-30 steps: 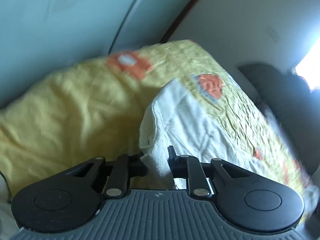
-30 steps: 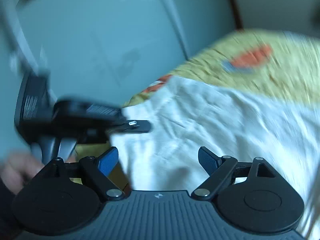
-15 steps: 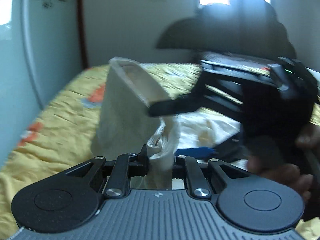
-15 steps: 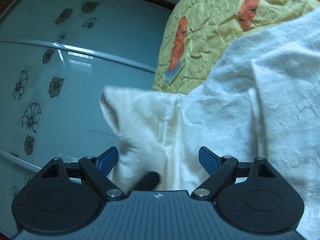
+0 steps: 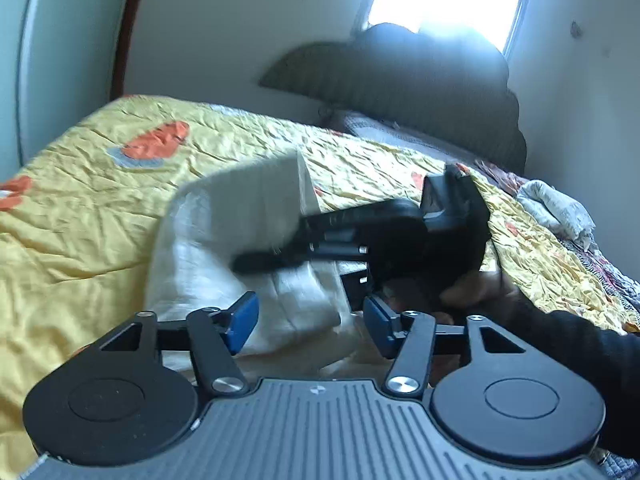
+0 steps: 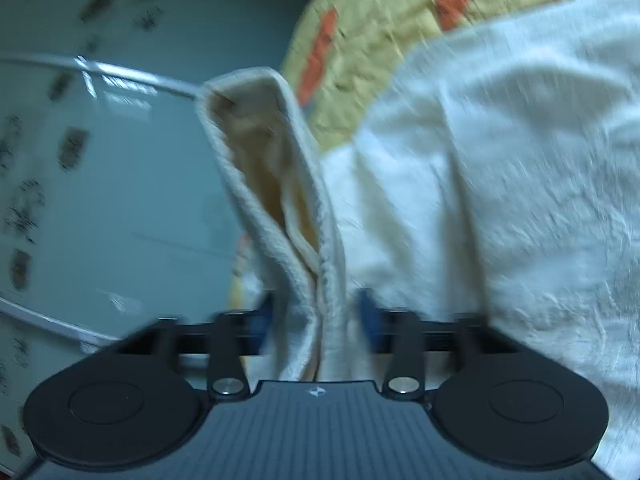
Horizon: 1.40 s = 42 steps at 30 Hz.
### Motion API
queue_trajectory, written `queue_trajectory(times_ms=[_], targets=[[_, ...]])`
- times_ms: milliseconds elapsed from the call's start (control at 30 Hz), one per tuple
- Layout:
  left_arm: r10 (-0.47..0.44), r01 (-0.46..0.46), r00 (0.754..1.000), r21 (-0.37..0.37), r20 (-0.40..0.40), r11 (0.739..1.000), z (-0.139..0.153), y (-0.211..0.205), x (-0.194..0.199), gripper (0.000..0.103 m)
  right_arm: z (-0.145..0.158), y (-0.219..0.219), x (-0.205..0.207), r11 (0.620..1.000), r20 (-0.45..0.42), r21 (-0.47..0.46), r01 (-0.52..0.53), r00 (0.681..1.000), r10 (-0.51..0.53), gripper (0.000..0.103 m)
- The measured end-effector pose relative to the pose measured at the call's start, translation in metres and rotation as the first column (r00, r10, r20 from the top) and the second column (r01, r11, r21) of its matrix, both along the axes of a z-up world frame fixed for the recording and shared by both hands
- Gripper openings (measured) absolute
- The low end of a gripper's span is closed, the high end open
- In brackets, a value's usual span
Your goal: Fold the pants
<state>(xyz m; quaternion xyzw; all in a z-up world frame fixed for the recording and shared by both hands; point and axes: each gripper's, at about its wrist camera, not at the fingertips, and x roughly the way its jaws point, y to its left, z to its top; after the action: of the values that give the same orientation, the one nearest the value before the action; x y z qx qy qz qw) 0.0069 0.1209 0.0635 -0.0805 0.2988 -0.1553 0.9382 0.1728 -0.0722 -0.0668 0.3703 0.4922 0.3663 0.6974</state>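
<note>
Pants (image 5: 248, 248): cream/white, lying on the yellow quilt (image 5: 80, 216) on the bed, one bunched edge lifted up off the rest. In the right wrist view that raised edge (image 6: 288, 216) runs straight down between the pads.

Right gripper (image 6: 316, 316): jaws closing, the doubled hem sits between them; pads look close to the cloth on both sides but it's blurred, so can't say they're pressing yet. Left gripper (image 5: 310, 324): jaws opening, blue pads apart w/ nothing pinched; folded cloth lies just beyond them.

Reads as a hand-over of the raised edge from left to right.

To do it well, imo:
- Right should bite both layers of the hem, not just the outer one, else the fold splits when lifted.
- Left should stay clear of the cloth as it backs off, so it doesn't snag.
- Then carry the edge low across the pants, keep it taut, and lay it edge to edge.
</note>
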Motion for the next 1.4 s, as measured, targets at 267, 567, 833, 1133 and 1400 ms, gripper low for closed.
queue_trajectory(times_ms=[267, 567, 833, 1133, 1400], targets=[[0.169, -0.171, 0.985, -0.052, -0.032, 0.984, 0.017, 0.021, -0.006, 0.063, 0.017, 0.004, -0.002, 0.999, 0.056, 0.001, -0.032, 0.998, 0.032, 0.011], [0.065, -0.055, 0.994, -0.118, 0.086, 0.991, 0.057, -0.009, 0.0, 0.073, 0.109, -0.084, -0.004, 0.994, 0.241, -0.024, -0.104, 0.965, 0.106, 0.011], [-0.215, 0.216, 0.976, -0.061, 0.037, 0.974, 0.024, -0.095, 0.05, 0.074, 0.078, -0.233, -0.016, 0.976, 0.103, -0.217, 0.02, 0.995, 0.002, 0.011], [-0.298, 0.291, 0.935, -0.065, -0.193, 0.954, -0.059, -0.15, 0.096, 0.074, 0.021, -0.27, -0.02, 0.981, -0.003, -0.093, 0.17, 0.985, -0.171, 0.021], [-0.247, 0.237, 0.959, -0.081, -0.137, 0.968, -0.021, -0.128, 0.092, 0.074, 0.056, -0.324, -0.054, 0.94, 0.137, -0.054, 0.337, 0.935, -0.327, 0.027]])
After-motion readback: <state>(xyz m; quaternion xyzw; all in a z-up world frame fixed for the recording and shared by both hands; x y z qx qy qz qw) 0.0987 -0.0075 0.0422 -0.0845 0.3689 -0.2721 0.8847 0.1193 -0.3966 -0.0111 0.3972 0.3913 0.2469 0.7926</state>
